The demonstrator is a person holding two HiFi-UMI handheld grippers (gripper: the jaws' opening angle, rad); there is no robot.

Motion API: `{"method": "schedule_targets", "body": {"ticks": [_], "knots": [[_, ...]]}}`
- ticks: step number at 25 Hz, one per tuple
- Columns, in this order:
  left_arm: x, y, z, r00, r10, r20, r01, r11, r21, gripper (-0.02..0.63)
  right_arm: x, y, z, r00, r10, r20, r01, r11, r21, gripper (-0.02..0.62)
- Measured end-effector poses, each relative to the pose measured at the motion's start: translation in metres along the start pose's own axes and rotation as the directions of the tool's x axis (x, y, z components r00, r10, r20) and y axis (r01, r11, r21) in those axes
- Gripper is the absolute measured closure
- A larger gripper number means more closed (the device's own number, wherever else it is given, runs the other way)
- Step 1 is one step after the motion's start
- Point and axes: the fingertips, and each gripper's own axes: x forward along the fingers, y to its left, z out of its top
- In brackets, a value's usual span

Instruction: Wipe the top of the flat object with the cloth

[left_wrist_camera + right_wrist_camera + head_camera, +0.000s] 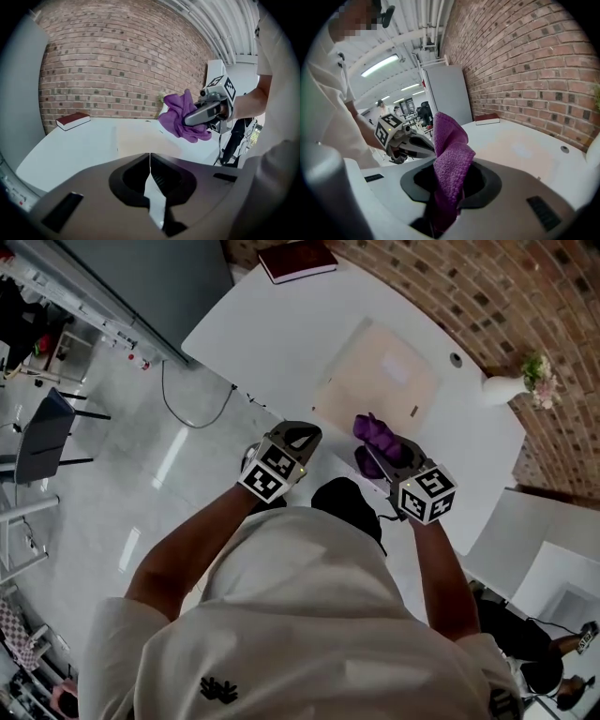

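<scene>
Head view: your right gripper (380, 454) is clamped on the purple cloth (371, 427), held over the near edge of the flat object (380, 376); that object is a pale board lying flat on the white surface (272, 334), and nearly all of it lies on the far side of the cloth; it looks slightly longer from near to far than across, so judged strokes should run away from you. Your left gripper (302, 435) sits just left of the board's near corner, carrying nothing; the right is the nearer to the work. A book (297, 259) lies at the far left of the surface; a white vase (502, 387) at the right holds flowers (536, 371), well apart from the board.

Left gripper view: the jaws of this gripper (150, 161) meet at their tips with nothing between them; the cloth (180, 117) hangs bunched from the right gripper, raised off the board (140, 138), not yet touching it.

Right gripper view: the cloth (450, 154) stands pinched between the jaws, a fold rising above them; the board (520, 150) lies ahead and to the right; judged need: lower the cloth onto the top before wiping.
</scene>
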Motion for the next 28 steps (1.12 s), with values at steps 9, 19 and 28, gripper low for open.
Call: {"method": "schedule_targets", "body": {"ticks": [9,19,28], "knots": [[0.072,0.043,-0.007,0.995,0.015,-0.095,-0.022,0.998,-0.064,0.581,0.066,-0.056,0.025,0.987,0.119,-0.111,-0.124,0.992,-0.032,0.468],[0.11,0.057,-0.025,0.979,0.04,-0.198,-0.058,0.995,-0.084,0.581,0.133,-0.065,0.001,0.9,0.297,-0.318,-0.342,0.935,-0.096,0.468],[0.113,0.056,-0.034,0.967,0.04,-0.25,-0.065,0.994,-0.09,0.581,0.156,-0.072,-0.02,0.848,0.313,-0.427,-0.399,0.908,-0.127,0.468]]}}
